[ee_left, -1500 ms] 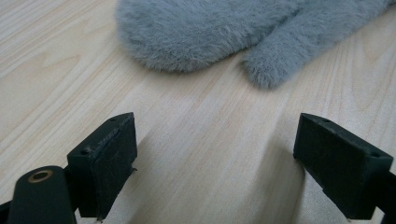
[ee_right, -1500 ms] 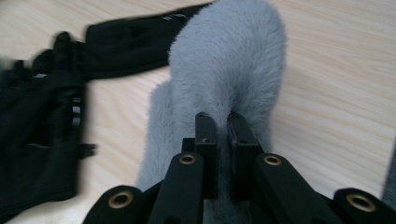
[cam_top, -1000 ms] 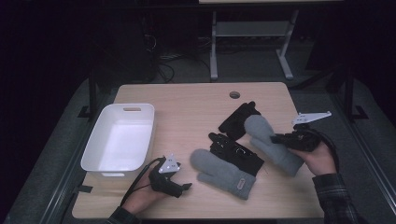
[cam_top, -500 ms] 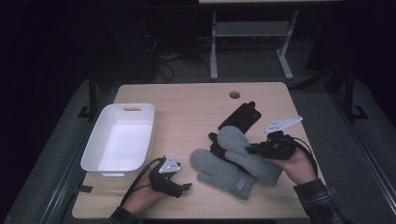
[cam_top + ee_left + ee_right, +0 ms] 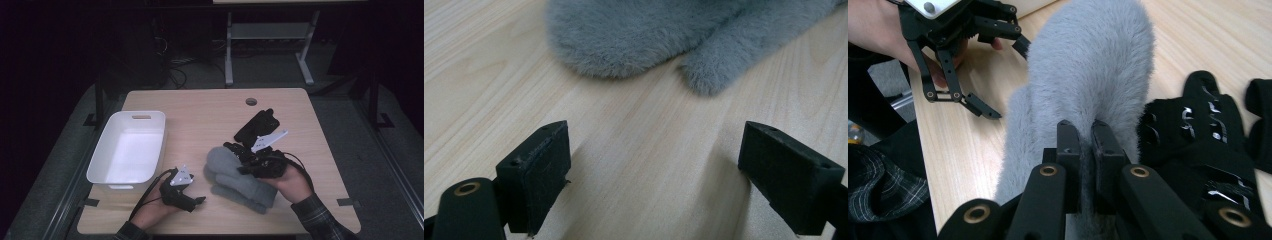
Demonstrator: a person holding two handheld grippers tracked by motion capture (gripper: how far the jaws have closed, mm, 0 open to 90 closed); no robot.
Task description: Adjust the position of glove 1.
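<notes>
R tongs [image 5: 1087,131] + grey mitten [image 5: 1088,65] now further left

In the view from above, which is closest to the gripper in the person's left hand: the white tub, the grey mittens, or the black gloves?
From the left gripper:
1. Grey mittens, just to its right.
2. White tub, beside it to the upper left; close to the mittens' distance.
3. Black gloves, farthest, up and to the right.

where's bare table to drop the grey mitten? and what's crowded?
Free: the strip between the white bin and the grey mitten, plus the far edge by the table hole. Crowded: right of centre, where the black gloves lie against the mitten.
</notes>
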